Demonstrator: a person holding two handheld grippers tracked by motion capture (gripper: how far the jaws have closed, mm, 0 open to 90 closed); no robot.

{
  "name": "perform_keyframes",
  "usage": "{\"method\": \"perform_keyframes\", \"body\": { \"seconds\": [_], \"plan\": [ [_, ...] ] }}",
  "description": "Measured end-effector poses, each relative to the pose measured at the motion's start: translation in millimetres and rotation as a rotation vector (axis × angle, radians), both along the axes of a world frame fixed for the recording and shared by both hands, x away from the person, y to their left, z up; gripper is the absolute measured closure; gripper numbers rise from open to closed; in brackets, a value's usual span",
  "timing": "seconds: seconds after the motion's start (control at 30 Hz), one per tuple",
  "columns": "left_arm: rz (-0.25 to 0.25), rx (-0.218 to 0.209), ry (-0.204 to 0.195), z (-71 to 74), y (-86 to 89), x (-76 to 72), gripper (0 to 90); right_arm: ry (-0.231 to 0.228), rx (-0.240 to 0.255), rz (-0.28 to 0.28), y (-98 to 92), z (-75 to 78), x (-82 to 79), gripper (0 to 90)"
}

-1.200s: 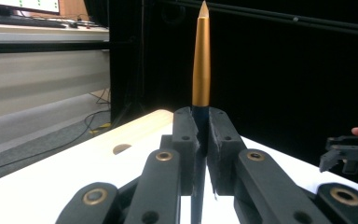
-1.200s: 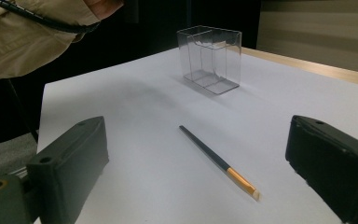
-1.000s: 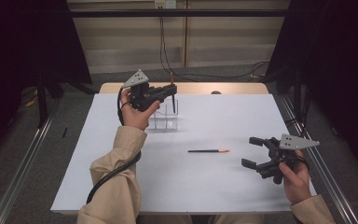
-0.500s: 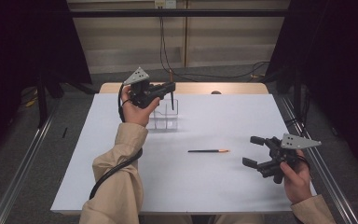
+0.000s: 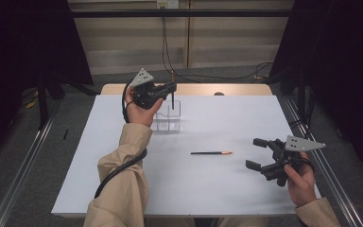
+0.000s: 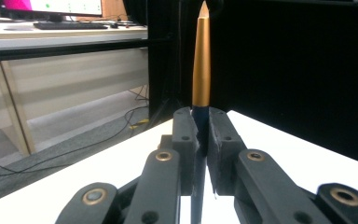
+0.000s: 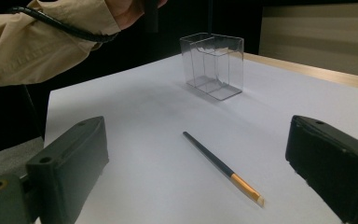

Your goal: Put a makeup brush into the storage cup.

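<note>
Two brushes in play. Left gripper [image 5: 168, 88] clamping upright brush [image 5: 172, 97], hovering over clear holder [image 5: 168, 117] at table's 11 o'clock. Second brush [image 5: 211, 153] lying flat mid-table, long axis 9-to-3, at 9 o'clock from right gripper [image 5: 254, 152], jaws gaping wide, nearer hand.

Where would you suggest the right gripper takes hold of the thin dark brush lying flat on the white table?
Probably mid-handle on the dark brush, coming straight down with the open right gripper, jaws either side of it: the shaft lies flat, thin and bare there, well apart from the clear plastic holder.
</note>
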State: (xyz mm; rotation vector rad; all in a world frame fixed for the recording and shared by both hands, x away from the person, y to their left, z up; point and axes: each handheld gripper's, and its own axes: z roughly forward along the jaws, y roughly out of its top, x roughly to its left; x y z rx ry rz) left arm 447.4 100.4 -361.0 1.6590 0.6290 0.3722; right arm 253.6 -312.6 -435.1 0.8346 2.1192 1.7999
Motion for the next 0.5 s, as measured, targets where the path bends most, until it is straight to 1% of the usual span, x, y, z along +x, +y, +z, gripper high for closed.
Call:
{"method": "perform_keyframes", "body": {
  "seconds": [0.13, 0.17, 0.3, 0.5],
  "plan": [
    [0.011, 0.004, 0.001, -5.0, -2.2, 1.0, 82.9, -0.001, 0.002, 0.001, 0.2, -0.2, -0.2, 5.1],
    [0.010, -0.003, 0.006, -6.1, -3.0, 1.0, 82.9, 0.001, 0.003, 0.001, -0.1, -0.1, -0.3, 5.1],
    [0.019, 0.003, 0.008, -11.3, -6.6, 1.7, 82.9, 0.003, 0.002, 0.000, -0.6, -0.4, -0.1, 5.2],
    [0.023, -0.012, 0.003, -15.8, -12.0, 1.6, 82.9, 0.003, -0.002, 0.000, -0.7, -0.7, 0.2, 5.2]
  ]
}}
